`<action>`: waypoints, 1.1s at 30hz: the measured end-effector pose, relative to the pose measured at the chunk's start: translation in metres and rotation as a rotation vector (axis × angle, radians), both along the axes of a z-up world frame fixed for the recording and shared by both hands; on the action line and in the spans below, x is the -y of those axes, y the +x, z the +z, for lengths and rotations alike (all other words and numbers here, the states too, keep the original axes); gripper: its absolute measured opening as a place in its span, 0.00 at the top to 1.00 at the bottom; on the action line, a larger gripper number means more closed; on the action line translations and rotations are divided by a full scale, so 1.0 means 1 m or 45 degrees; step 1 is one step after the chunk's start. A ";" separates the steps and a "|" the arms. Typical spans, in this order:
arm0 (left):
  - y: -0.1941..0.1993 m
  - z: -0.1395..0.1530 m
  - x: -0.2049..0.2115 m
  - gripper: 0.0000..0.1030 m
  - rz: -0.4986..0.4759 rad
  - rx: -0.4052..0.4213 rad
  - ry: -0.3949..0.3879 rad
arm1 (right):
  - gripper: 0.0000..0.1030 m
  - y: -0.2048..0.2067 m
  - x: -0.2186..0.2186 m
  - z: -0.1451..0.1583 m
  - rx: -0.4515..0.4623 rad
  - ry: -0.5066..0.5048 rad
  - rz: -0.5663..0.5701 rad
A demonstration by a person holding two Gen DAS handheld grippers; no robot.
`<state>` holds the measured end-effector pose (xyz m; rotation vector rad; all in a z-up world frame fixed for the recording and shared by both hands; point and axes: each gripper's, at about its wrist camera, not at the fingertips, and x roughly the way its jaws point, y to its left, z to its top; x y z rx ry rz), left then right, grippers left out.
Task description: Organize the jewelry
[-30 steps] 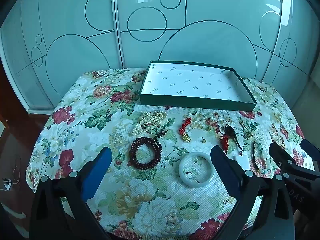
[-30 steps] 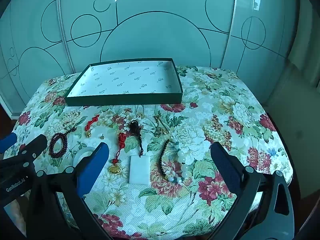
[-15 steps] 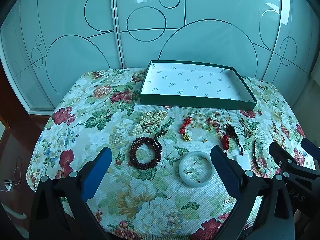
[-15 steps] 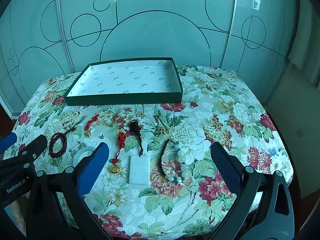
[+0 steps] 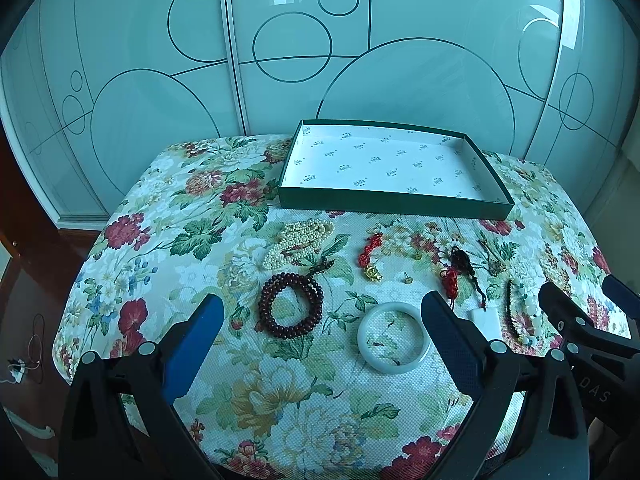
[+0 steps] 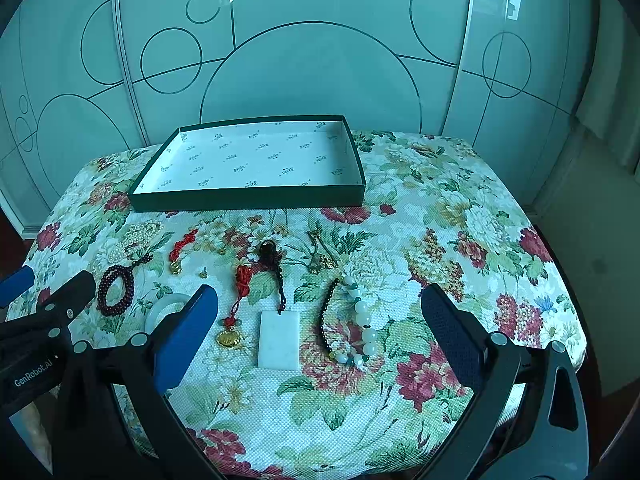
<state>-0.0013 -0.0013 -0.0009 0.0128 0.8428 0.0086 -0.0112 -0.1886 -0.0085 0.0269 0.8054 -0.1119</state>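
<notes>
Above the table [image 5: 168, 208], left tool [image 5: 322, 340] wide apart, empty

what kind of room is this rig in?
Probably a home bedroom or dressing area: frosted sliding wardrobe doors with circle patterns stand behind a small table under a floral cloth, where jewelry lies beside an empty green tray.

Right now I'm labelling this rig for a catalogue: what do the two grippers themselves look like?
Both are black plastic frames with silver rivets and blue pads on the jaws. The left gripper carries white "GenRobot.AI" lettering, seen from the right wrist view. The right gripper shows the letters "DAS" on its side.
</notes>
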 end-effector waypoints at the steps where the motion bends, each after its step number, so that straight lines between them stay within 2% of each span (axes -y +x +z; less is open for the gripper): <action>1: 0.000 0.000 0.000 0.05 0.000 0.000 0.000 | 0.02 0.000 0.000 0.000 0.000 -0.001 0.000; 33: -0.001 -0.004 0.005 0.05 -0.003 -0.013 0.005 | 0.02 0.000 -0.002 -0.001 -0.003 0.002 0.000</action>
